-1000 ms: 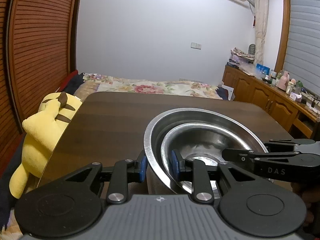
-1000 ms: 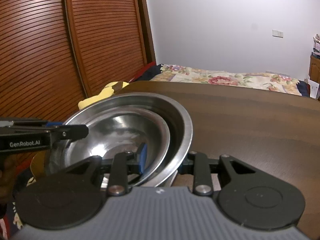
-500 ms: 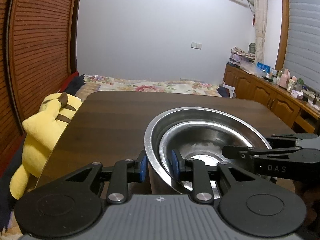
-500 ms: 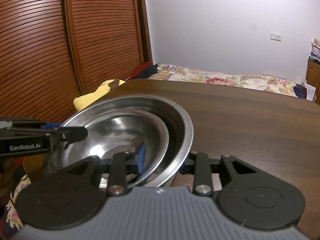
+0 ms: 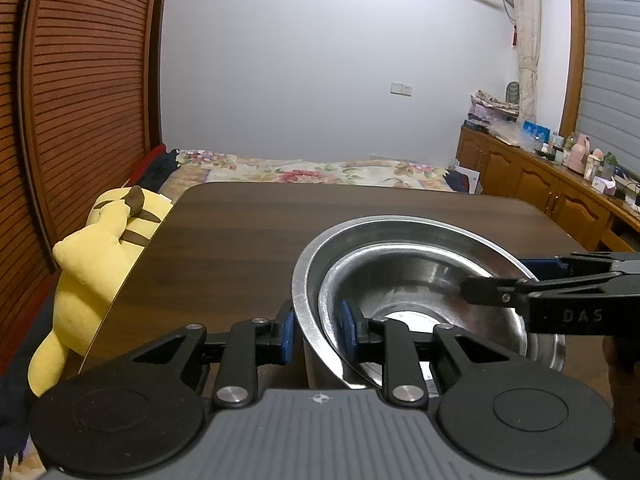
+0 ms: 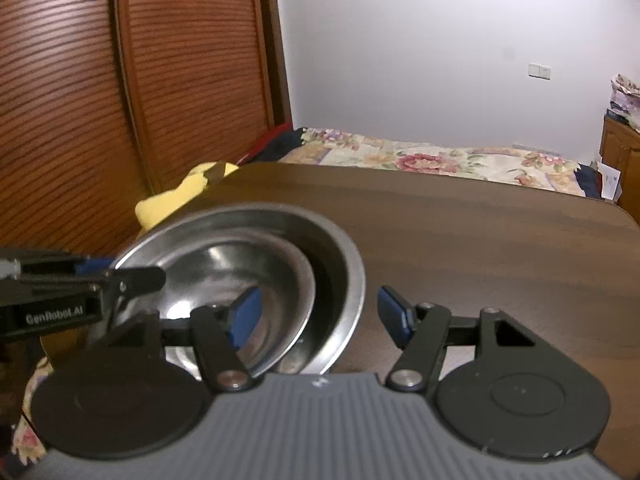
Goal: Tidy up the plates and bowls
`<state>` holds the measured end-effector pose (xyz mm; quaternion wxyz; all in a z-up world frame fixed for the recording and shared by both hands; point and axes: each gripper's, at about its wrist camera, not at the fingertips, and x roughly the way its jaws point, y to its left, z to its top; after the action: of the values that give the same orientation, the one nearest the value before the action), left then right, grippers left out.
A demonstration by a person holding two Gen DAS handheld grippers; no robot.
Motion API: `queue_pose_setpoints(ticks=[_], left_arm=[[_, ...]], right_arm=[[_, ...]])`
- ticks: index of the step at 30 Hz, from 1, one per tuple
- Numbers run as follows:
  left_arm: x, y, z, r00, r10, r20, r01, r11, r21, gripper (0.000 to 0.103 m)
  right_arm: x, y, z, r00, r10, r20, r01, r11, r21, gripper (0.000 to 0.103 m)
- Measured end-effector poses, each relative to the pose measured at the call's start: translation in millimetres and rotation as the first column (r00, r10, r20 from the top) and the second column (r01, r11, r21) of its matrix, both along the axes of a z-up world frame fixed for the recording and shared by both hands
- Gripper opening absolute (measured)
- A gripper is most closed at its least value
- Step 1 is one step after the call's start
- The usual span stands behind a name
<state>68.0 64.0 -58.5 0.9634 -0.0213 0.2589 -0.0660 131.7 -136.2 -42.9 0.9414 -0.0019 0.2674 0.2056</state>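
Two steel bowls are nested on the dark wood table: a large outer bowl (image 5: 308, 276) (image 6: 344, 264) with a smaller inner bowl (image 5: 404, 280) (image 6: 248, 268) inside it. My left gripper (image 5: 316, 326) straddles the near-left rims, one blue pad outside and one inside, with small gaps showing. It also shows at the left of the right wrist view (image 6: 120, 276). My right gripper (image 6: 320, 314) is open wide across the right rims, pads clear of the metal. It also shows at the right of the left wrist view (image 5: 504, 280).
The table (image 5: 240, 232) runs forward to a rounded far edge. A yellow plush toy (image 5: 100, 256) leans at its left edge. A flowered bed (image 5: 304, 170) lies beyond, wooden slatted doors (image 6: 80, 100) stand to the left, and cluttered cabinets (image 5: 560, 184) to the right.
My right gripper has opened from its grip on the bowl rims. The bowls have dropped slightly and sit on the table. My left gripper's pads have eased apart a little.
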Motion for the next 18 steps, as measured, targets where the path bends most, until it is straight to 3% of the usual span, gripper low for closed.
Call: queue_pose_setpoints(ticks=[2, 9, 12, 15, 18], left_arm=[[-1, 2, 1, 1.000, 0.003, 0.006, -0.003, 1.000, -0.007, 0.031], [-11, -3, 19, 0.998, 0.010, 0.060, -0.011, 1.000, 0.015, 0.073], [-17, -8, 29, 0.996, 0.010, 0.085, -0.012, 1.000, 0.024, 0.084], [-24, -14, 37, 0.994, 0.004, 0.111, -0.007, 1.000, 0.026, 0.097], [-29, -23, 44, 0.991, 0.004, 0.134, -0.009, 0.999, 0.043, 0.103]], right_arm=[[-3, -1, 2, 1.000, -0.003, 0.013, 0.003, 1.000, 0.003, 0.065], [-22, -9, 15, 0.997, -0.015, 0.076, 0.014, 1.000, 0.017, 0.069], [-32, -16, 24, 0.994, -0.032, 0.105, 0.029, 0.999, 0.025, 0.077], [-43, -23, 32, 0.988, -0.059, 0.145, 0.054, 0.998, 0.032, 0.093], [-51, -30, 39, 0.981, -0.089, 0.175, 0.084, 0.996, 0.034, 0.102]])
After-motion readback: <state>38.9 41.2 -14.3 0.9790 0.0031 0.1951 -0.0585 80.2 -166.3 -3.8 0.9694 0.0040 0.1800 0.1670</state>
